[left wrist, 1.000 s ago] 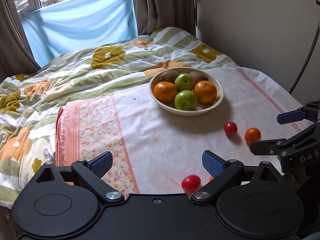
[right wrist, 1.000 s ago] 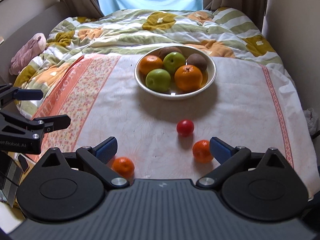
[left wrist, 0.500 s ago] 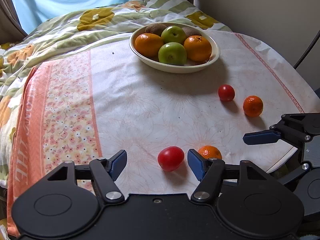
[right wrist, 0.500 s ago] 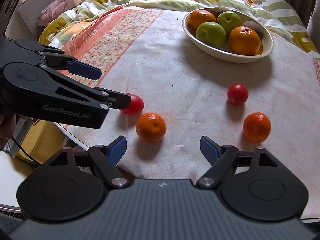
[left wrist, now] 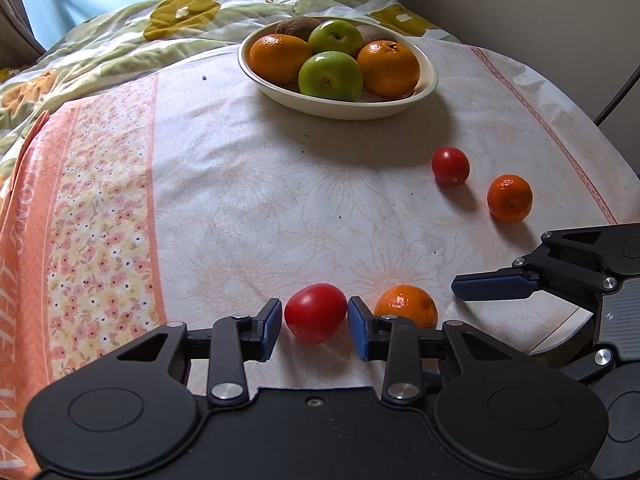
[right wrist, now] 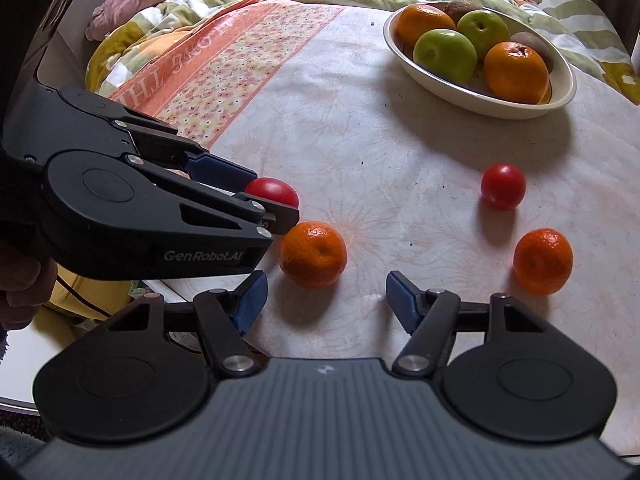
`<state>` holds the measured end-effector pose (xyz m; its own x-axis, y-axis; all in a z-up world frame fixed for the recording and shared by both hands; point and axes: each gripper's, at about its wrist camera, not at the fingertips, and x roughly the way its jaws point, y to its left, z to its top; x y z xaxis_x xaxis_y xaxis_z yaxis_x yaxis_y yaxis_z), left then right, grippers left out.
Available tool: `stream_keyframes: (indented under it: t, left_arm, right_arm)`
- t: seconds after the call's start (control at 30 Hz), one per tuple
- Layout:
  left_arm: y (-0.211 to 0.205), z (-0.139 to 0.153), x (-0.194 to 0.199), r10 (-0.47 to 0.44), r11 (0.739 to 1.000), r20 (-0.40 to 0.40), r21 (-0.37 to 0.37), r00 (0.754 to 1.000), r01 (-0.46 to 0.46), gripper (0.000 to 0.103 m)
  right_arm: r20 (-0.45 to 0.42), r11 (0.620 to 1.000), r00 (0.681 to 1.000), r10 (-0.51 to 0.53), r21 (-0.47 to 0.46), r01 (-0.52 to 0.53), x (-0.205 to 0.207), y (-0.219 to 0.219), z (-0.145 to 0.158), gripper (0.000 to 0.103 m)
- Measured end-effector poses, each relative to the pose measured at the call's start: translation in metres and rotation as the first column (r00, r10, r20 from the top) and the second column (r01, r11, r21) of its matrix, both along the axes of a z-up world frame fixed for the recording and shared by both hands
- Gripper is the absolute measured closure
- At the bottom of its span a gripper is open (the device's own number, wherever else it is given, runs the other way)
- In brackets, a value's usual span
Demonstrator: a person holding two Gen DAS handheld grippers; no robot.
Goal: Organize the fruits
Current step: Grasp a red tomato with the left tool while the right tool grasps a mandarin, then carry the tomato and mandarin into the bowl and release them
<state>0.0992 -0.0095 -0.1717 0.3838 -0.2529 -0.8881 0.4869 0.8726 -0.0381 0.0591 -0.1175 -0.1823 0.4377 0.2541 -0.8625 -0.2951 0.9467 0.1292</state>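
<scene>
Left claw (left wrist: 312,326) angled down, clamped on tomato (left wrist: 315,313), right claw (right wrist: 322,300) closing, empty.

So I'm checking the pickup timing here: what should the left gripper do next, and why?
Probably lift. The left gripper has just been closing, and its fingers now sit against both sides of the near tomato, which is still on the tablecloth. The bowl is the likely destination.
</scene>
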Motion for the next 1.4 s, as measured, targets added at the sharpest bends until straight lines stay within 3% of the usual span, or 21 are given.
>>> stream_keyframes:
  t: [0.53, 0.73, 1.17, 1.4]
  left_arm:
    - [0.011, 0.008, 0.000, 0.045, 0.999, 0.037, 0.008, 0.998, -0.046, 0.066]
    - [0.018, 0.012, 0.000, 0.066, 0.998, 0.047, 0.009, 0.997, -0.067, 0.066]
    - [0.022, 0.023, 0.001, 0.079, 0.997, 0.071, 0.001, 0.994, -0.079, 0.066]
    - [0.024, 0.041, 0.003, 0.078, 0.997, 0.100, -0.016, 0.992, -0.076, 0.066]
  right_arm:
    - [-0.009, 1.000, 1.000, 0.019, 0.001, -0.019, 0.009, 0.005, -0.001, 0.037]
    - [-0.012, 0.999, 0.999, 0.032, -0.002, -0.032, 0.013, 0.008, 0.000, 0.050]
    - [-0.006, 1.000, 1.000, 0.025, -0.004, -0.025, 0.013, 0.009, 0.007, 0.051]
    - [0.023, 1.000, 1.000, -0.002, 0.002, 0.002, 0.015, 0.007, 0.027, 0.051]
